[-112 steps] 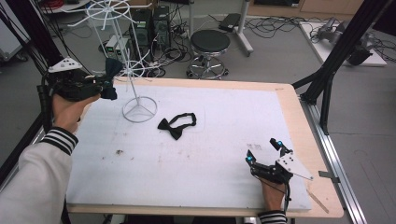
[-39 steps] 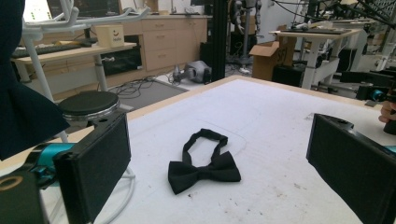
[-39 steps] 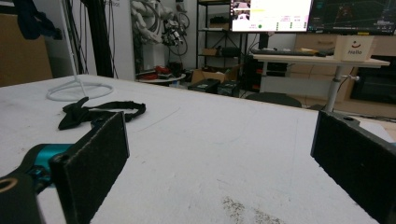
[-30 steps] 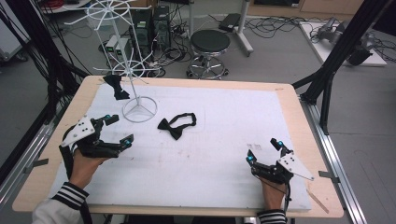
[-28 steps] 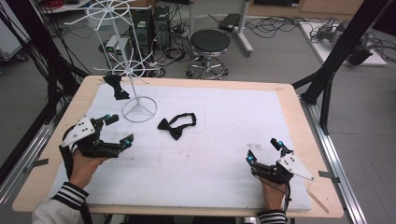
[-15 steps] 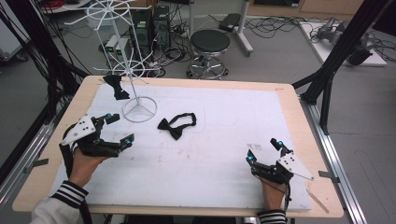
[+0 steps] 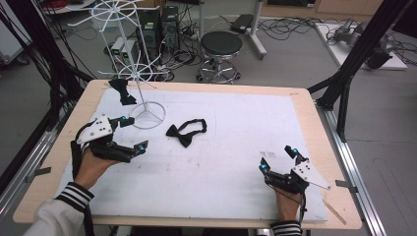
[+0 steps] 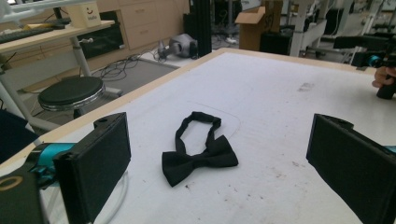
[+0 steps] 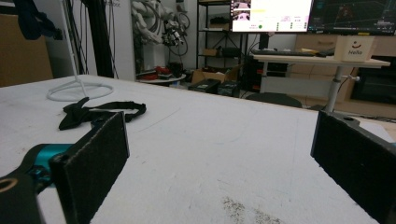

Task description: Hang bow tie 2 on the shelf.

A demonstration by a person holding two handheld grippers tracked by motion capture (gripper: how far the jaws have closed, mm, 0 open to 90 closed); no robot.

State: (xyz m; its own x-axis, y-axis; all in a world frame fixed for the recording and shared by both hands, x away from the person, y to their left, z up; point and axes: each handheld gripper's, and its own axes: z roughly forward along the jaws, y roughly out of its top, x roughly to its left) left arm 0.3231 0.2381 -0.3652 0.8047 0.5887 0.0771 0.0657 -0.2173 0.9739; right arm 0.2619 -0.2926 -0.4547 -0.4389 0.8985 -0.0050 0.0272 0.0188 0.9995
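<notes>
**Roughly halfway: one bow tie hung, one left on the table**

Nearest the person, the right gripper (image 7: 279,159) rests on the white table cover (image 7: 236,177) at the front right, jaws spread wide with nothing between them; the right gripper view confirms bare cover between its two black pads. It lies well apart from everything else.

Left gripper (image 7: 132,133) sits at the front left, also released and empty, jaws wide. Its own view looks straight at the loose bow tie (image 8: 200,157), which lies flat on the cover just ahead, neck strap looped behind the bow. From above, that bow tie (image 7: 185,132) lies near the middle of the table, just right of the white wire display stand (image 7: 140,88).

Farther back, a second bow tie (image 7: 121,91) hangs from a lower arm of the stand, clear of the table.

Judgement: work in hand appears to be hanging the ties on the stand. One is up. The other is not yet gripped; it remains to be grasped, lifted and hooked onto a free arm. Left gripper looks best placed.
</notes>
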